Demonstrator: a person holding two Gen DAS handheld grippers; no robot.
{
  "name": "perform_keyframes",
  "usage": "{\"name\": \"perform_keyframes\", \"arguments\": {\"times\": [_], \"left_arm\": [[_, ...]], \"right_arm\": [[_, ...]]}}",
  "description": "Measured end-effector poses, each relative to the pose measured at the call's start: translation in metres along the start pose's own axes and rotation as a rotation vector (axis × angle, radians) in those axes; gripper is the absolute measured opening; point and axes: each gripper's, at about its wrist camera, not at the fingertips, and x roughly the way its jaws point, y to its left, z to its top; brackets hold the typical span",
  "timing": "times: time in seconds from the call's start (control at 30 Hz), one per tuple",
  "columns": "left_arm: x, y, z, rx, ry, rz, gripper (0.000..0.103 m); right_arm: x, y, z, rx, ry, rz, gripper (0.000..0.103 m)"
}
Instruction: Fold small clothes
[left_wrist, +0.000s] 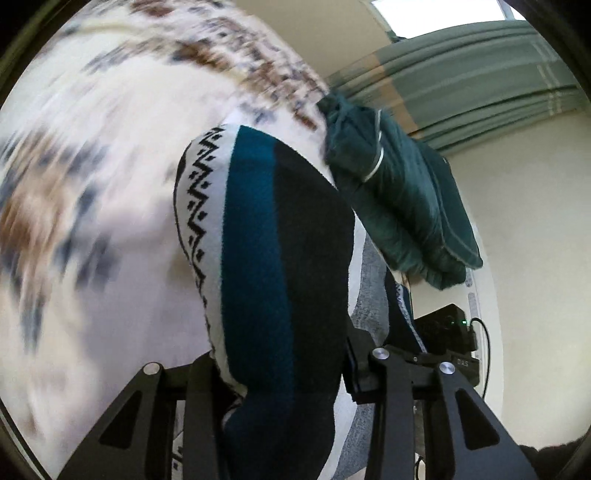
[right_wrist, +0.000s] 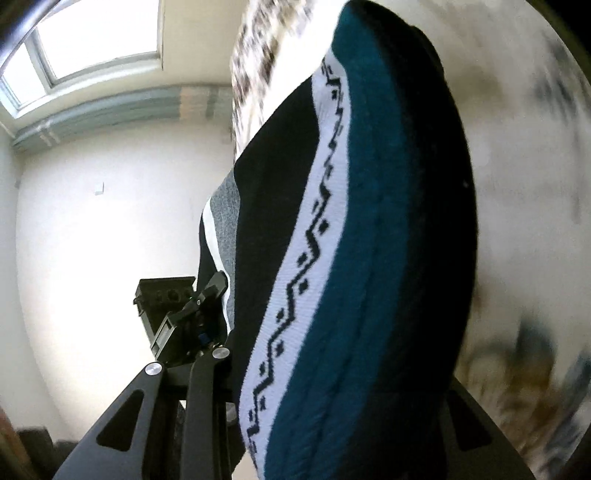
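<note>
Jaws of both the left gripper (left_wrist: 284, 391) and right gripper (right_wrist: 332, 398) pinch the teal, black and white zigzag-patterned knit garment (left_wrist: 280, 258), lifted above the blurred speckled white surface (left_wrist: 92, 147); mid-fold, it next needs lowering flat.

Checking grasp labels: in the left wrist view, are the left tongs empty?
No: a striped knit garment in teal, black and white runs up from between the left tongs, whose fingers close on it.
</note>
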Motion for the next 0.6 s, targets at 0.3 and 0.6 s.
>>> {"name": "perform_keyframes", "arguments": {"times": [0.3,0.6], "left_arm": [[0.113,0.032,0.138,0.024,0.070,0.030,0.036],[0.142,0.046,0.150,0.008,0.165,0.189,0.065]], "right_arm": [[0.001,-0.002,0.181,-0.027,-0.094,-0.134,0.033],[-0.003,-0.014,0.215,-0.003,-0.058,-0.278,0.045]]}}
